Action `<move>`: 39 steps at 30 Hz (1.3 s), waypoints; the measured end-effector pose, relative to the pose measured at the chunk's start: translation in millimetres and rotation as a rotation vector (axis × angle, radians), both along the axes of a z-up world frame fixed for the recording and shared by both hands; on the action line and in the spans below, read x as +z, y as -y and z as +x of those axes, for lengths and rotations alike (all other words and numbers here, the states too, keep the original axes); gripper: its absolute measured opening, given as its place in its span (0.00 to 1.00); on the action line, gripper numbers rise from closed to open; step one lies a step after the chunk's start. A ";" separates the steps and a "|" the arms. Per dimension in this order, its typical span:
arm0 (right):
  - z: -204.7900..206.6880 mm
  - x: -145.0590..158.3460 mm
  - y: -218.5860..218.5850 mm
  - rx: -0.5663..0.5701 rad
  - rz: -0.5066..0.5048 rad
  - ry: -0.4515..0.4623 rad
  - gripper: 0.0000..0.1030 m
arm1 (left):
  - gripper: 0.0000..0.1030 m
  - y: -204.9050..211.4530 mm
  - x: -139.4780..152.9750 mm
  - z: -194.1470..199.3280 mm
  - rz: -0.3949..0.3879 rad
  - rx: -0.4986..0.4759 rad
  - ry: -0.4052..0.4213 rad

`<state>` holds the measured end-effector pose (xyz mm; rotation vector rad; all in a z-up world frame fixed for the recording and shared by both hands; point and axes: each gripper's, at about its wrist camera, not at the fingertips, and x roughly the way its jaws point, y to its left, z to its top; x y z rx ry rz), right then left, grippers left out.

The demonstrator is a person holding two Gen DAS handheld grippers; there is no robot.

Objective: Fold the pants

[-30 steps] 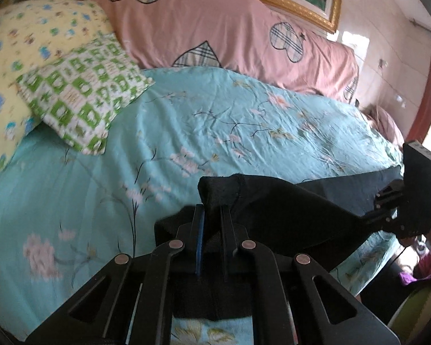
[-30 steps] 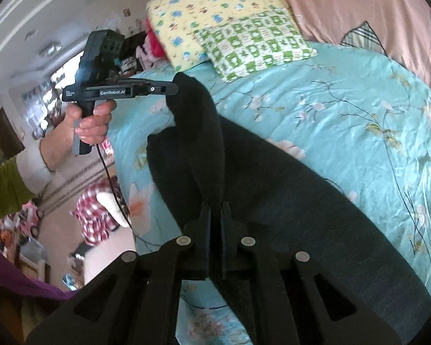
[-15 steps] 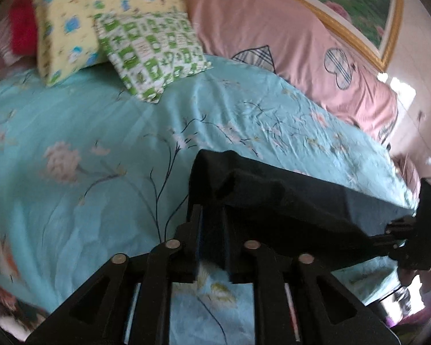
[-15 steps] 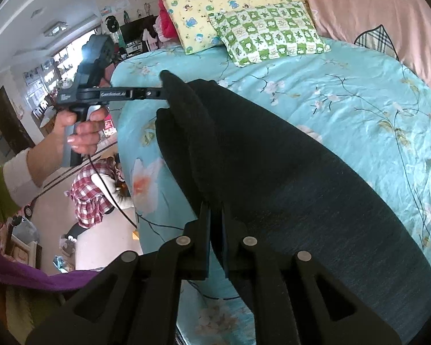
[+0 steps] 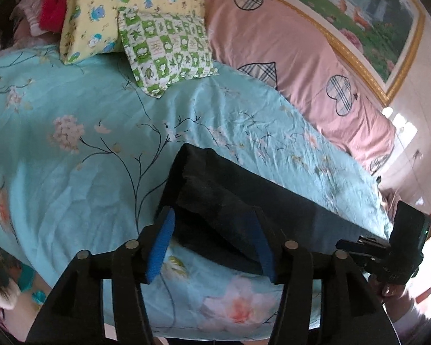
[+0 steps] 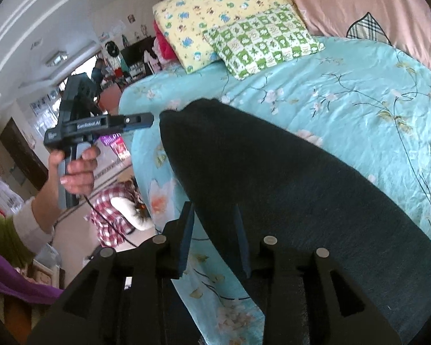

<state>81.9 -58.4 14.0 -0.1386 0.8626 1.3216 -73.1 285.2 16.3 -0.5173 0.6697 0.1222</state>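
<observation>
Now both jaws stand apart: the black pants (image 5: 244,201) lie folded on the floral bedsheet (image 5: 100,143) between the left gripper (image 5: 212,247) and right gripper (image 6: 212,238) fingers. Release looks done; next, regrasp for another fold.

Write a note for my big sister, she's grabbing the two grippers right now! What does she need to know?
Left gripper: open, nothing held.
Right gripper: open, nothing held.
Black pants: lying along the near edge of the turquoise bedsheet, doubled lengthwise by the look of it; both grippers open around their edge. Pillows sit clear at the head.
Done: apparently the lengthwise fold.
Left: probably fold end to end, then smooth.
</observation>
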 end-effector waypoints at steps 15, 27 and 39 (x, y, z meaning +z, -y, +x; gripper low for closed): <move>85.0 16.6 9.2 -0.309 0.049 -0.069 0.30 | 0.66 7.0 6.9 15.1 0.061 0.216 -0.082; 147.9 -23.8 -29.0 -0.383 -0.147 -0.128 0.30 | 0.66 6.9 -37.7 26.2 -0.016 0.190 -0.195; 107.3 -34.5 -47.3 -0.140 -0.258 -0.044 0.30 | 0.66 -0.7 -58.5 27.3 -0.094 0.163 -0.182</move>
